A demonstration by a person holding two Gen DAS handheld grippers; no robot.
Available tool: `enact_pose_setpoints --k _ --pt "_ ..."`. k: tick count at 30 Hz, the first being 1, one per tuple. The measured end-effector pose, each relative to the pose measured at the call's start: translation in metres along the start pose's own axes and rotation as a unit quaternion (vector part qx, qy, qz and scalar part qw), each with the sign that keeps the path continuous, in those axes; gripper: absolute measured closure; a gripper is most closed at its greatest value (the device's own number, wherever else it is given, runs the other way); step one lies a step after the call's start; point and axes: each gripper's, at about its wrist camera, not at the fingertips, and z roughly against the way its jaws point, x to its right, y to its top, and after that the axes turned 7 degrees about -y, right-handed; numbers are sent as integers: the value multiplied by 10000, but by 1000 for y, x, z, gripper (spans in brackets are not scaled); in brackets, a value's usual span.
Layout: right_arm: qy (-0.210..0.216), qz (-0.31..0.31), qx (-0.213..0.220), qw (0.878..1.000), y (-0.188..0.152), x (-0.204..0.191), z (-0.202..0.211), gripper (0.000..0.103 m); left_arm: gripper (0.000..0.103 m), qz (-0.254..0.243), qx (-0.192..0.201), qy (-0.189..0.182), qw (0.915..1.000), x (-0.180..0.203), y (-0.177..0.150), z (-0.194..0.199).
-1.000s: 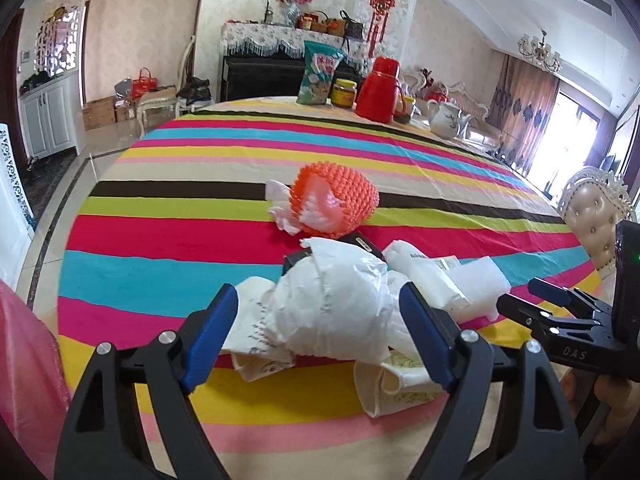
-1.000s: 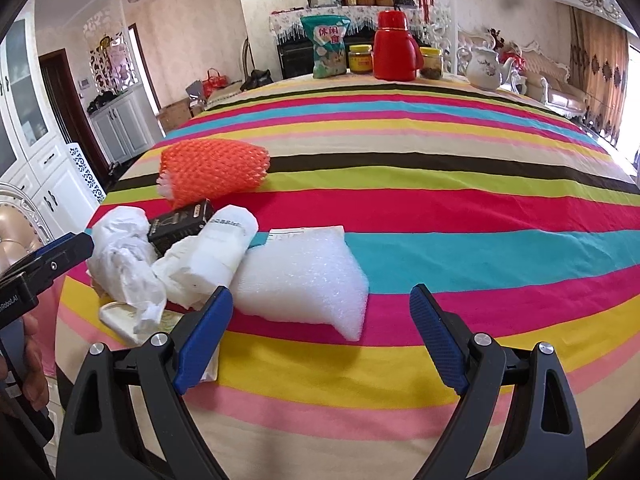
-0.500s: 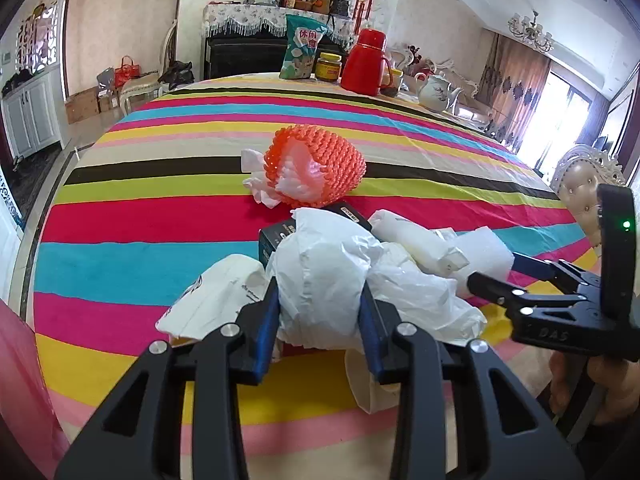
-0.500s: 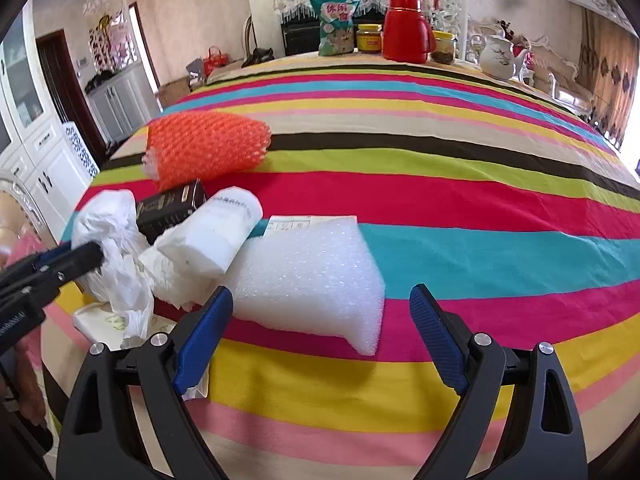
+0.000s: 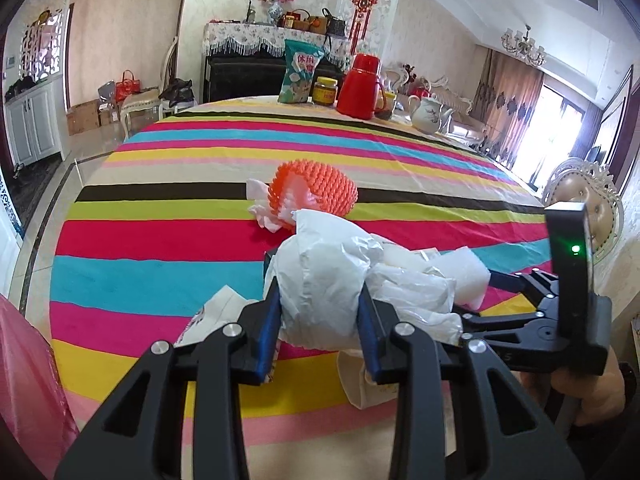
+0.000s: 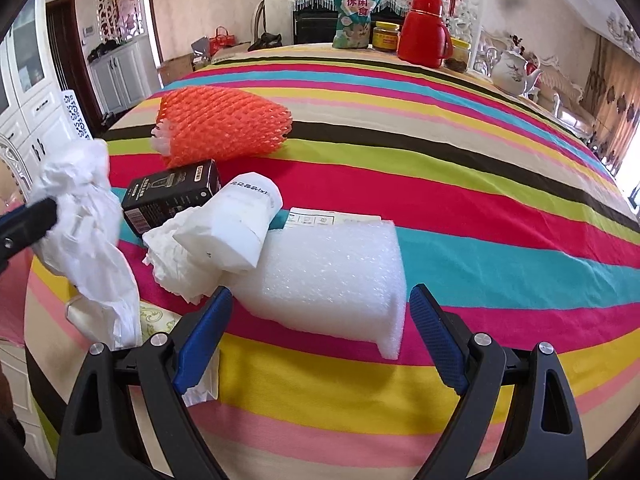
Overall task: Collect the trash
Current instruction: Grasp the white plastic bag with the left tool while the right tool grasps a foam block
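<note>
On the striped tablecloth (image 6: 460,160) your trash sits clustered at the near edge. Biggest piece: white foam block (image 6: 332,276), lying flat between the spread fingers of your right gripper (image 6: 320,332), jaws released, pads not touching it. Behind it, orange foam net (image 6: 224,128) on its side, then black box (image 6: 172,196) with a white paper roll (image 6: 240,220) leaning against it. Your left gripper (image 5: 320,320) is clenched on the crumpled white bag (image 5: 324,280), tail of it hanging down in the right wrist view.
</note>
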Motion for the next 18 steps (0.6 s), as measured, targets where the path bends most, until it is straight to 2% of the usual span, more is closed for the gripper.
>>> enact_pose_setpoints --k 9,18 --pt "-285 152 -123 9994 4 -9 -12 18 69 73 95 -6 9999 -8 -3 14" --pt "-371 133 -86 9992 3 -3 -12 22 69 112 153 13 9998 -13 -6 27"
